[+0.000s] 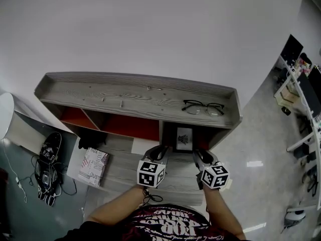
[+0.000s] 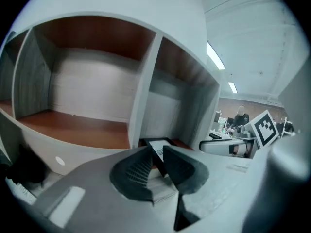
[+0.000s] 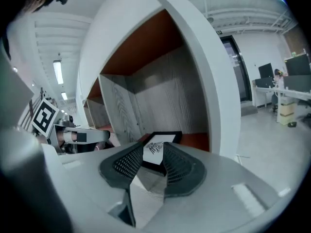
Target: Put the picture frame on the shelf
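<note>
Your left gripper (image 2: 156, 151) has its jaws slightly apart with nothing pressed between the pads, and your right gripper (image 3: 153, 152) stands wider open, also empty. Both point at the picture frame (image 3: 158, 141), which sits just beyond the fingertips on the orange floor of the shelf's (image 1: 100, 92) right-hand compartment. The right gripper view shows its black border and white print most plainly, while the left gripper view shows only a sliver through the gap. Whether it leans on the back wall is hard to tell. Only the head view shows the glasses (image 1: 202, 107) lying on the shelf top above that compartment.
</note>
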